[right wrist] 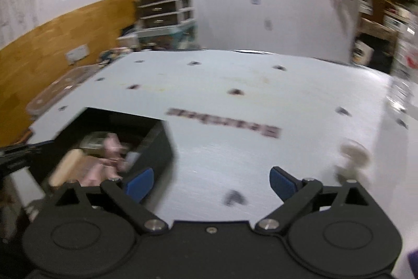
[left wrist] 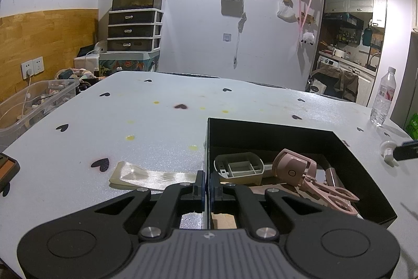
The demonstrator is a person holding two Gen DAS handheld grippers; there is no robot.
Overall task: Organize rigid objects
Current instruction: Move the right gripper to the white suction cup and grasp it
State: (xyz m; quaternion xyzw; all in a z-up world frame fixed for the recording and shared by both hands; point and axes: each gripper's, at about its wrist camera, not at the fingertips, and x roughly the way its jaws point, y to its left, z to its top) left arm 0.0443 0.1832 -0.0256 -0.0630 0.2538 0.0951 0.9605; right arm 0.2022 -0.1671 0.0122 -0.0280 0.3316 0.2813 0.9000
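Note:
A black open box (left wrist: 347, 148) sits on the white table. It holds a pink eyelash curler (left wrist: 311, 177), a beige plastic part (left wrist: 239, 167) and a wooden piece. My left gripper (left wrist: 207, 184) is shut on the box's left wall. In the blurred right wrist view the box (right wrist: 154, 148) is at the lower left with the pink curler (right wrist: 111, 148) and a wooden cylinder (right wrist: 66, 166) inside. My right gripper (right wrist: 211, 182) is open and empty over the bare table. A white knob-like object (right wrist: 354, 153) lies to its right and also shows in the left wrist view (left wrist: 388, 149).
A cream ribbon (left wrist: 151, 175) lies left of the box. A water bottle (left wrist: 383, 97) stands at the table's right edge. A clear plastic bin (left wrist: 31, 103) sits off the left edge. A dark strip (right wrist: 224, 122) lies mid-table. A black-orange object (left wrist: 7, 169) is at far left.

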